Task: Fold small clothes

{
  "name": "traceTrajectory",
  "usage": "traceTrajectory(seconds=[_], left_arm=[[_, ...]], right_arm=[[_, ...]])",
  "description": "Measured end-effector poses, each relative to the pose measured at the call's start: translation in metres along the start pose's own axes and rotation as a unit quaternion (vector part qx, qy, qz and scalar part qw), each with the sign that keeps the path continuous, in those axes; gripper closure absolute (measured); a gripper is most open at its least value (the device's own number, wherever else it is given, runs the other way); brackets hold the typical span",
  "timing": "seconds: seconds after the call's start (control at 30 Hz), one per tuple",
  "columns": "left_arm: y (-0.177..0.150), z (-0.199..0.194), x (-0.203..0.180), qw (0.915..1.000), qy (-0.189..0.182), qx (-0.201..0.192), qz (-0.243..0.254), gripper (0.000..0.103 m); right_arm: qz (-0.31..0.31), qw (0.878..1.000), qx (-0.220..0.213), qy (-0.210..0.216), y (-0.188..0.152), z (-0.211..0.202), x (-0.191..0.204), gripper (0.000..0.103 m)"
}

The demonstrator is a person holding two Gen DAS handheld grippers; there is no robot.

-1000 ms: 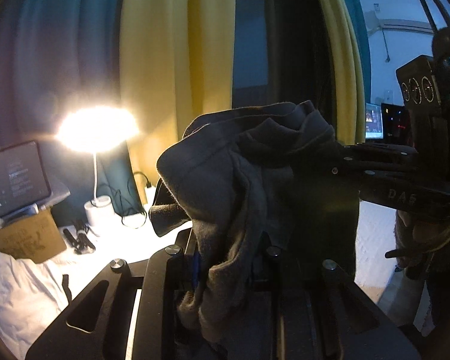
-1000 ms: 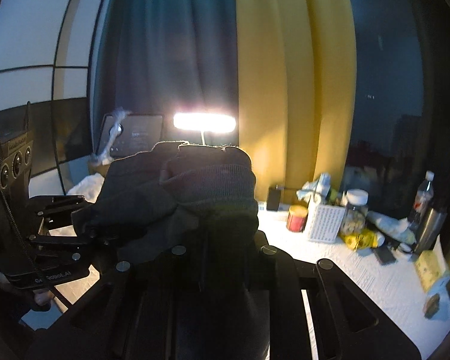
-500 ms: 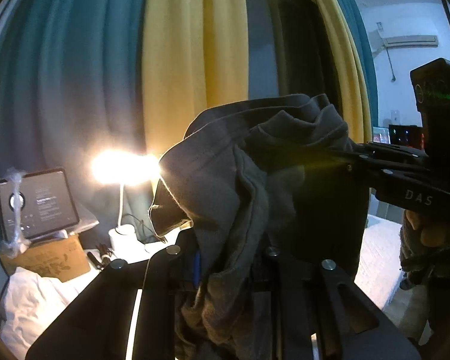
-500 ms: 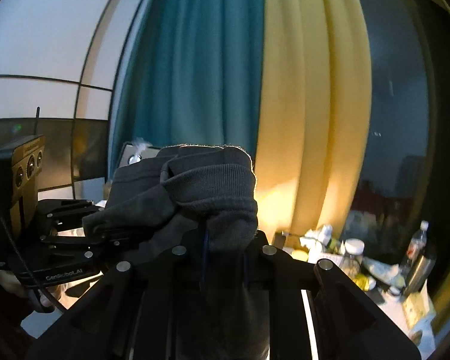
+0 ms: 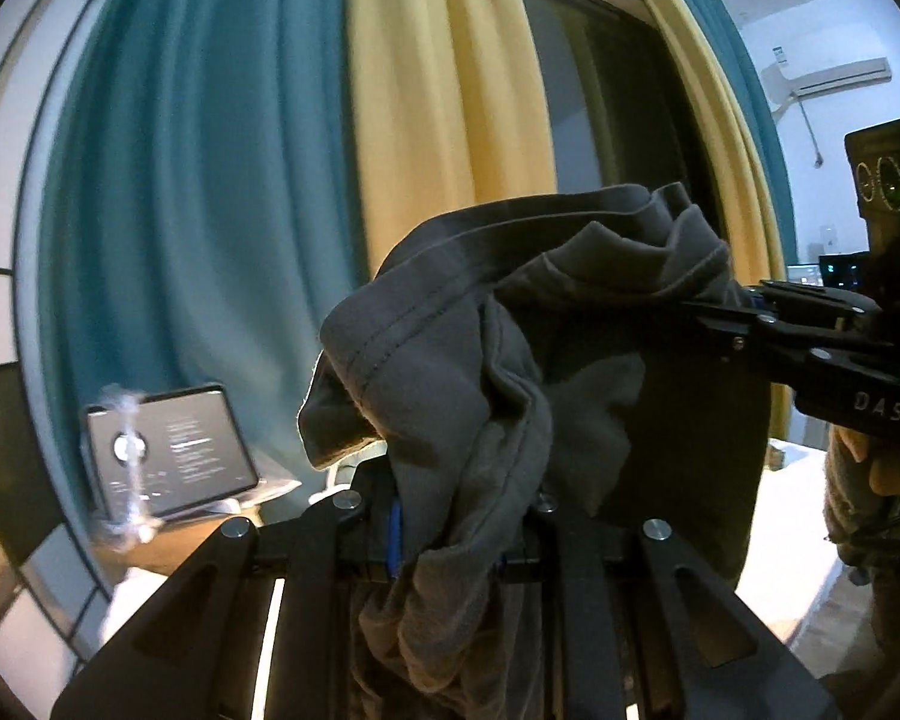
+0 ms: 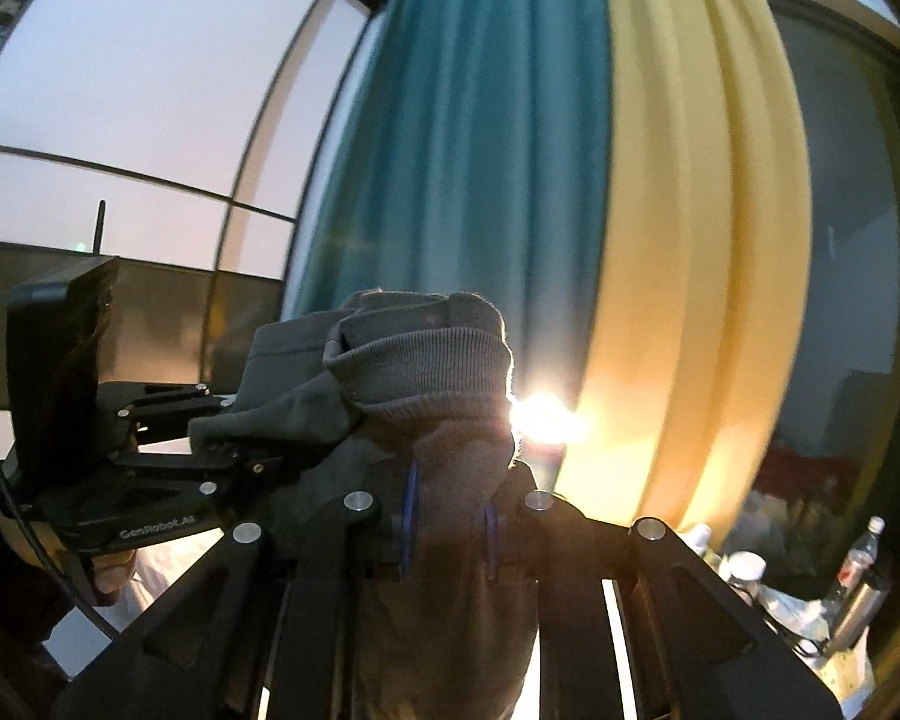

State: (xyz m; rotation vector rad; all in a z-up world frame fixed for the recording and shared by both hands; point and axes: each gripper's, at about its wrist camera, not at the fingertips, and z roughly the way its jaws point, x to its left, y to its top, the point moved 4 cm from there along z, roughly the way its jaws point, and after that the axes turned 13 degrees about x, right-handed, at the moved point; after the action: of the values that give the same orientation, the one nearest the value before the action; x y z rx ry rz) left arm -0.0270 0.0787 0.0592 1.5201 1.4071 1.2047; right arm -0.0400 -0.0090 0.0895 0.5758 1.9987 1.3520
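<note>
A small dark grey garment (image 5: 486, 360) hangs bunched in the air between the two grippers. My left gripper (image 5: 450, 546) is shut on one gathered end of it, and cloth spills over and below the jaws. The right gripper (image 5: 750, 318) comes in from the right edge of the left wrist view, clamped on the other end. In the right wrist view my right gripper (image 6: 450, 528) is shut on a ribbed hem of the garment (image 6: 426, 372), and the left gripper (image 6: 210, 456) grips the cloth at the left. Both point level, high above the bed.
Teal and yellow curtains (image 5: 306, 180) fill the background before a dark window. A tablet (image 5: 168, 450) stands on a box at lower left. A lamp's glare (image 6: 546, 420) shows behind the garment. Bottles and jars (image 6: 810, 588) crowd a table at lower right. White bedding (image 5: 792, 480) lies below.
Both grippers have risen with the garment still clamped. The lamp, desk and bottles have dropped lower in view and the curtains now fill most of both pictures.
</note>
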Motion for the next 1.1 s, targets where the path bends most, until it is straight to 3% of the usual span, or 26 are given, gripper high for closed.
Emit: traceTrajectory(seconds=[0.53,0.8,1.1], left_arm=[[-0.012,-0.05,0.052,0.9985,0.05,-0.003,-0.022,0.084],[-0.033,-0.025,0.058,0.9976,0.039,0.042,-0.04,0.084],[-0.049,0.018,0.045,0.9943,0.023,0.092,-0.049,0.084]], right_arm=[[-0.026,0.997,-0.03,0.071,0.024,-0.004,0.064,0.085],[-0.01,0.996,0.004,0.088,0.006,0.017,0.064,0.085],[0.042,0.994,0.058,0.078,-0.025,0.07,0.03,0.085]])
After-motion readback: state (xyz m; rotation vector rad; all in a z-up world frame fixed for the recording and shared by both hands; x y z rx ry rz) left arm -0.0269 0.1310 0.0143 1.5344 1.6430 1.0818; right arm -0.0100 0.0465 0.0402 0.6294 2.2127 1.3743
